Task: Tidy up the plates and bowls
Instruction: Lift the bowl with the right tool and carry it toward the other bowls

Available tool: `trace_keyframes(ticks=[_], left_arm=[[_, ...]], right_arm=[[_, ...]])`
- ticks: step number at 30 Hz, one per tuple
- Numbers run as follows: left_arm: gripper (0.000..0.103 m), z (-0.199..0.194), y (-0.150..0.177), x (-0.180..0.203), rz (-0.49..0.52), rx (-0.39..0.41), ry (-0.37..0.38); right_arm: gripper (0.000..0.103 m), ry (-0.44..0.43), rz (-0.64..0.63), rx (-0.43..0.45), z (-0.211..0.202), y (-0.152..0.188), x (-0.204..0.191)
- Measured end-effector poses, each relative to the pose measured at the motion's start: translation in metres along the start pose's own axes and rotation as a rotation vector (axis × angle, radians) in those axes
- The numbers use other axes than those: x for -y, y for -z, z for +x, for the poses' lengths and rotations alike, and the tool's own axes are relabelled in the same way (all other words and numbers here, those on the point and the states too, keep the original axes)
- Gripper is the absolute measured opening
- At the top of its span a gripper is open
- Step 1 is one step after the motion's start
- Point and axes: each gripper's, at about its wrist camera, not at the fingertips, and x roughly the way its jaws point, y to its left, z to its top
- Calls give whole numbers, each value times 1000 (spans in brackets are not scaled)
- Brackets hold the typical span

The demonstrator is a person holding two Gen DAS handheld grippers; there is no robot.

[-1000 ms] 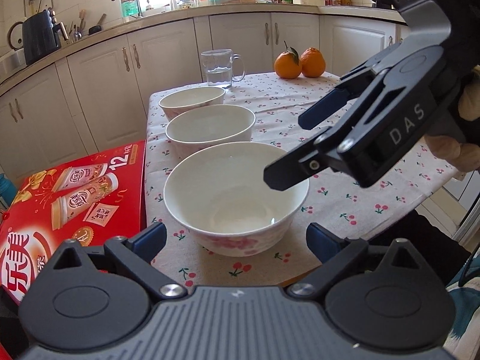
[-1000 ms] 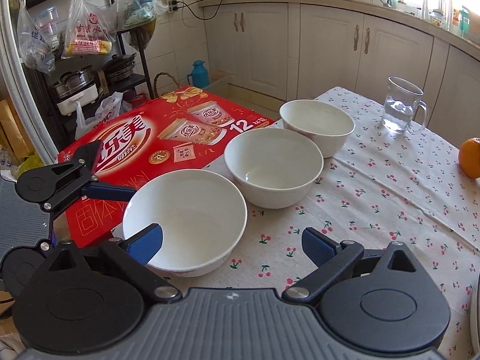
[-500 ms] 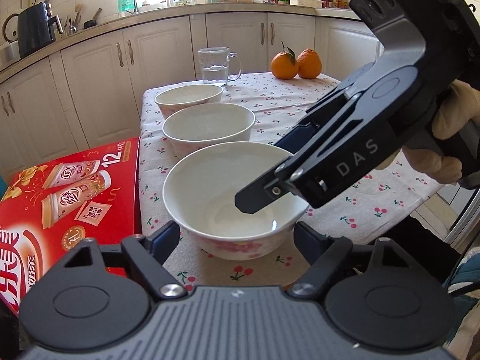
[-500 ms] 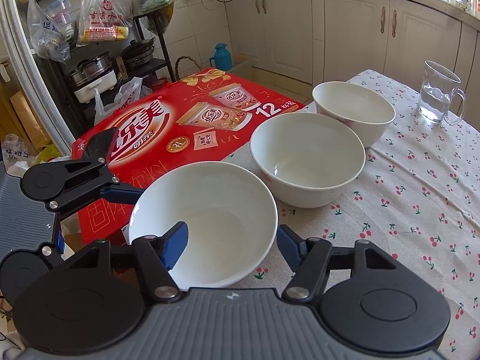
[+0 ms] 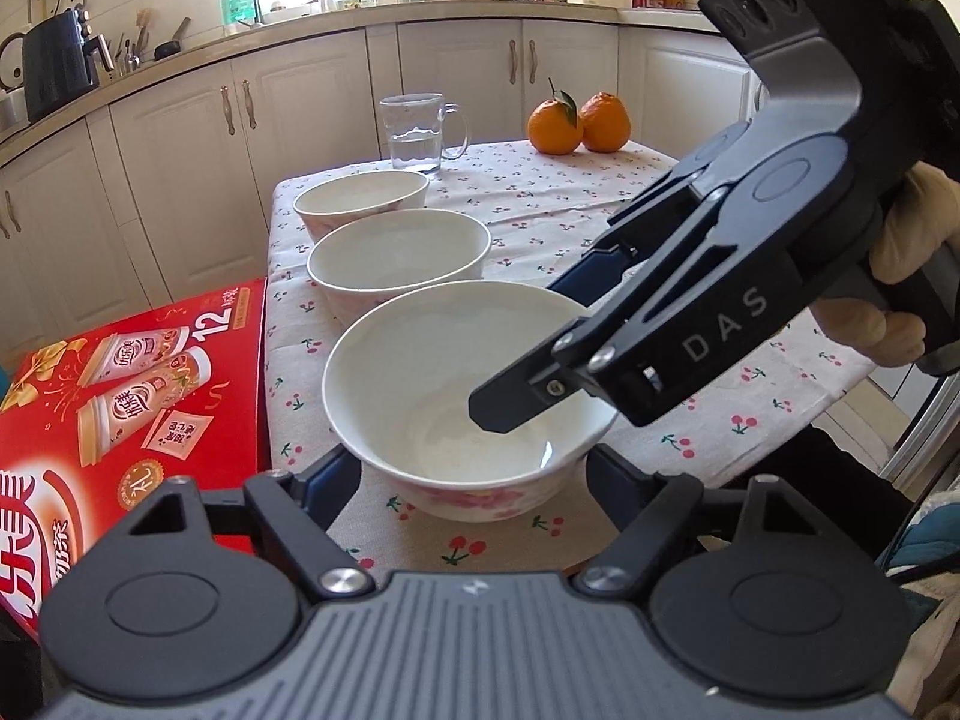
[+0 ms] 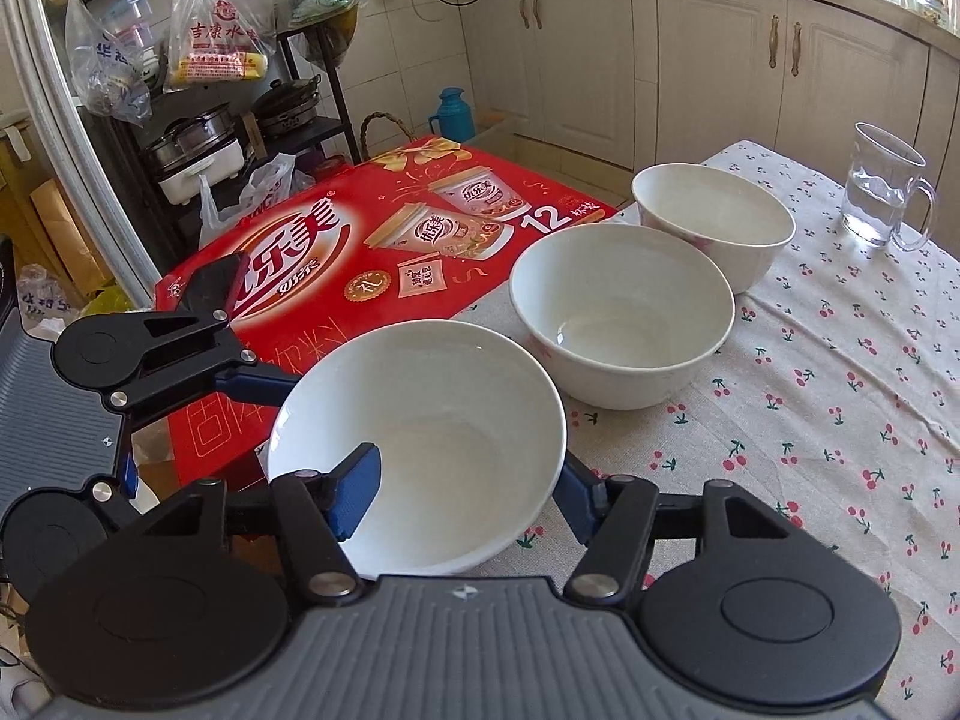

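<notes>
Three white bowls stand in a row on the cherry-print tablecloth: a near bowl (image 5: 444, 384) (image 6: 420, 438), a middle bowl (image 5: 399, 258) (image 6: 621, 312) and a far bowl (image 5: 360, 198) (image 6: 711, 222). My left gripper (image 5: 468, 480) is open, its fingers on either side of the near bowl's base. My right gripper (image 6: 468, 492) straddles the near bowl's rim, one finger (image 6: 360, 492) inside and one outside; it also shows in the left wrist view (image 5: 540, 354). Whether it presses on the rim I cannot tell.
A red drinks carton (image 5: 126, 384) (image 6: 384, 240) lies beside the table on the bowls' side. A glass mug of water (image 5: 417, 132) (image 6: 882, 192) and two oranges (image 5: 579, 123) stand at the far end. Cabinets stand behind.
Both grippers have moved in on the near bowl. The right gripper's fingers have narrowed and now straddle its rim. The left gripper's fingers have come up to its base.
</notes>
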Motion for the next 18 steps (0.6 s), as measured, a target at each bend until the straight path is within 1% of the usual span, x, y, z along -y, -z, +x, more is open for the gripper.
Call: trace_keyframes(ticks=[4, 11, 18], left_arm=[[82, 0, -7, 8, 22, 10, 18], [82, 7, -23, 28, 70, 38, 67], [82, 23, -39, 49, 113, 53, 126]], right_arm=[[68, 10, 19, 14, -10, 4, 5], [68, 57, 58, 48, -35, 15, 21], [69, 117, 96, 71, -60, 30, 41]])
